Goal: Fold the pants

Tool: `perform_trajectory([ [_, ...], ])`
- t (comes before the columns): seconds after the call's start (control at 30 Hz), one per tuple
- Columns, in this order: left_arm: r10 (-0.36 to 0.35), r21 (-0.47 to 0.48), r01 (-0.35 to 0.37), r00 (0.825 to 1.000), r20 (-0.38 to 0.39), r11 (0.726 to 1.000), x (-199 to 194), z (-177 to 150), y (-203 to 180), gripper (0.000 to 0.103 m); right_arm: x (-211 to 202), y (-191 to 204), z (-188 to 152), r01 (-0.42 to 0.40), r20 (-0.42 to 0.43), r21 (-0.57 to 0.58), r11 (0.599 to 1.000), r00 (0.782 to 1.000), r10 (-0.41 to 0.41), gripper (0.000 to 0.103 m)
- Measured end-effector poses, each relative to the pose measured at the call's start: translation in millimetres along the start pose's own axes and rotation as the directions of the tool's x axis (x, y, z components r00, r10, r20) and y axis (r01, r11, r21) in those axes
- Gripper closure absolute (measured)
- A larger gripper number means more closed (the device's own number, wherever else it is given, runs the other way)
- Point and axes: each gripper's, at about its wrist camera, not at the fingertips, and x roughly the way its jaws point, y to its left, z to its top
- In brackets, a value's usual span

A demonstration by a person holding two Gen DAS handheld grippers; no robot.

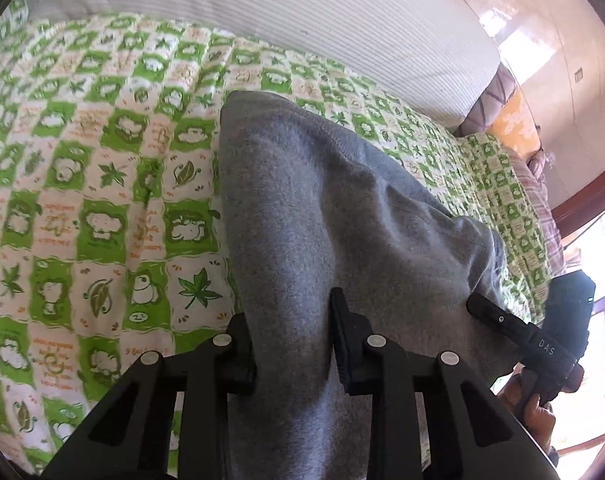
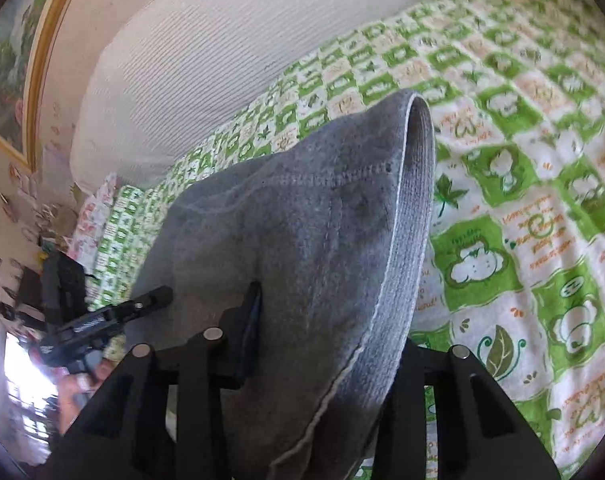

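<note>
The grey sweat pants (image 1: 322,208) are lifted off the bed and drape between both grippers. My left gripper (image 1: 292,328) is shut on a bunch of the grey fabric, which fills the gap between its fingers. My right gripper (image 2: 326,320) is shut on the pants (image 2: 302,220) near a ribbed hem or waistband edge (image 2: 418,184); its right finger is hidden under the cloth. The right gripper also shows at the right of the left wrist view (image 1: 502,320), and the left gripper at the left of the right wrist view (image 2: 142,304).
A green and white patterned bedspread (image 1: 102,200) covers the bed below the pants. A white ribbed pillow or bolster (image 2: 202,60) lies along the far side. A yellow cushion (image 1: 514,120) and a wooden frame (image 1: 582,196) sit at the bed's end.
</note>
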Motion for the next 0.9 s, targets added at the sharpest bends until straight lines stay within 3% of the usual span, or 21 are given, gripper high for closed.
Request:
perform_trajectory([
  [0.17,0.031,0.035,-0.031,0.999,0.017,0.999,-15.2,-4.6,-7.0,0.076,-3.9,20.1,-4.7,0.078,0.035,-0.066,0.995,0.997,-0.075,0.065],
  [0.33,0.075,0.047,-0.077,0.996,0.038,0.996,-30.0,-12.8,-5.8,0.076,-6.5,44.2,-5.1,0.098,0.039,-0.133,0.986,0.995,-0.094,0.065],
  [0.9,0.166,0.007,-0.170,0.972,0.164,0.985,-96.6,-34.3,25.9,0.076,6.1,115.7,-10.1,0.037,0.014,-0.255,0.966,0.999,-0.034,0.065],
])
